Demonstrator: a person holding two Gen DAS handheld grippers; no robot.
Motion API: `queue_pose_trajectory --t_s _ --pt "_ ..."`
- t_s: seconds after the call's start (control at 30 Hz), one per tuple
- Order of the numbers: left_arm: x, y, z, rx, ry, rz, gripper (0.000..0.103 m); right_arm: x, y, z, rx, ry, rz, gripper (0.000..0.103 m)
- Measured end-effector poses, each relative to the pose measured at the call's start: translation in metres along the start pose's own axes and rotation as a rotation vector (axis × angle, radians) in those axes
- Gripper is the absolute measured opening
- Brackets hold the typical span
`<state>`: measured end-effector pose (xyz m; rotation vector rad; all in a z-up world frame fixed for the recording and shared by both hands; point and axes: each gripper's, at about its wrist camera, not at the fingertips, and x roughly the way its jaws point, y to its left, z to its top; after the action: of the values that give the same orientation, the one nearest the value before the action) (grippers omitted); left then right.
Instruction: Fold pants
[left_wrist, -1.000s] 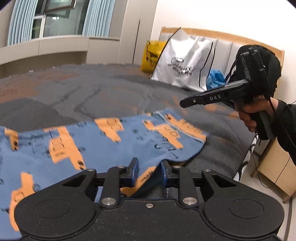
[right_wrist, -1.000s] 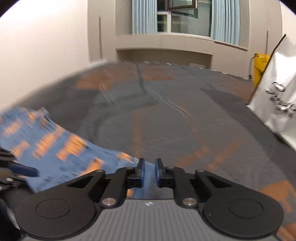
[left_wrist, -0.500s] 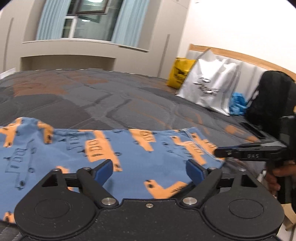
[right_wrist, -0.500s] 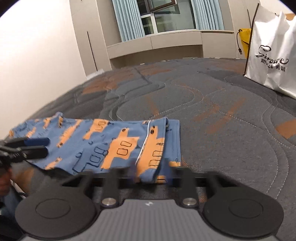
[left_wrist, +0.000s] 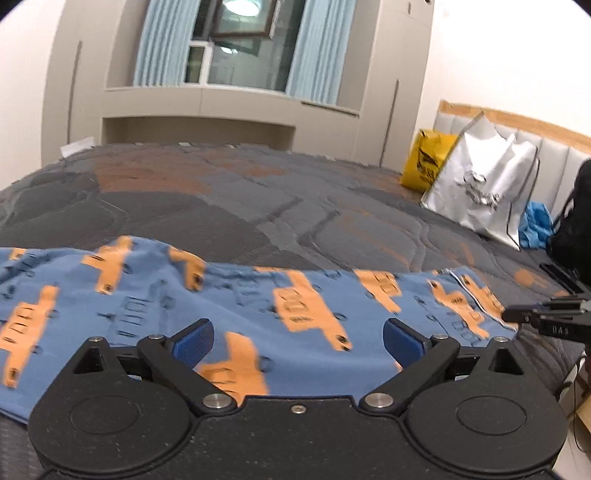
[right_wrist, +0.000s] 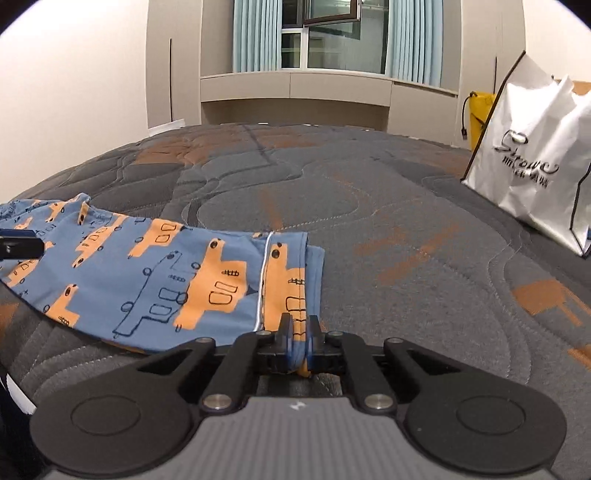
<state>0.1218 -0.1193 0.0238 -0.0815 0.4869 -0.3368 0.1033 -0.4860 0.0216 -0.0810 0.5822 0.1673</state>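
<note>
My right tongs (right_wrist: 299, 338) pinch the near waistband corner of the pants (right_wrist: 155, 273), which lie flat on the bed (right_wrist: 388, 221), having just closed on the cloth. My left tongs (left_wrist: 297, 338) hover over the pants' near edge, jaws spread wide after just opening, nothing gripped; a second ago they were nearly shut on that edge. Only the right view shows the fold at the waistband. Far right stands a white bag (left_wrist: 480, 192); I cannot see inside it. The left view alone shows the blue cloth (left_wrist: 533, 225) beside it. Behind it sits a yellow bag (left_wrist: 428, 162).
</note>
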Motion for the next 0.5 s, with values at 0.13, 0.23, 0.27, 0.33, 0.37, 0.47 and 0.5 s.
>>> queue_pose_trajectory --t_s 0.13,0.23,0.27,0.33,0.37,0.47,0.5 --pt "-0.021 0.032 0.003 -0.049 -0.058 0.088 0.102 -0.001 0.009 0.008 -0.036 0.000 -0.030 0.026" --pt "-0.035 0.067 0.004 -0.093 -0.079 0.187 0.102 0.005 0.013 0.019 -0.023 -0.019 -0.029 0.066" --pt "-0.038 0.076 0.005 -0.096 -0.081 0.218 0.102 0.009 0.016 0.024 -0.013 -0.028 -0.036 0.070" --pt "-0.044 0.099 0.006 -0.093 -0.083 0.298 0.102 0.018 0.023 0.034 -0.002 -0.042 -0.029 0.079" --pt "-0.046 0.110 0.007 -0.090 -0.081 0.334 0.102 0.024 0.030 0.040 -0.002 -0.050 -0.010 0.085" --pt "-0.053 0.147 0.011 -0.072 -0.081 0.437 0.102 0.042 0.059 0.063 -0.023 -0.082 0.101 0.102" --pt "-0.055 0.158 0.012 -0.072 -0.082 0.465 0.102 0.051 0.072 0.073 -0.031 -0.090 0.159 0.103"
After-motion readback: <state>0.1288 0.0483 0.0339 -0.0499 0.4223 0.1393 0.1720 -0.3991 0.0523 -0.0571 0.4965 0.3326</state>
